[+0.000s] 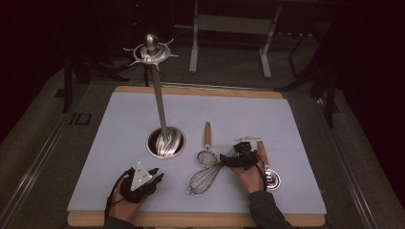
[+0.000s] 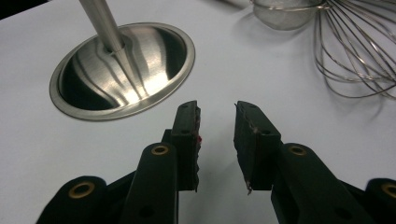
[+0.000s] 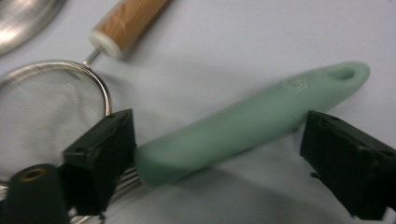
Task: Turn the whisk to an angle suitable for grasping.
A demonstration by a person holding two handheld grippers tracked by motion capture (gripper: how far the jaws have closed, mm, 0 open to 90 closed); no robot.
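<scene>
A wire whisk with a mint-green handle lies on the pale mat near the front. My right gripper stands open, and its two jaws straddle that handle without closing on it. My left gripper rests low at the front left, open, with nothing between its jaws. It points toward the round steel base of a tall utensil stand.
A small mesh strainer with a wooden handle lies just left of the whisk handle. A wooden-handled metal scoop sits right of my right hand. The stand's pole rises to a hooked top. Table legs stand beyond the mat.
</scene>
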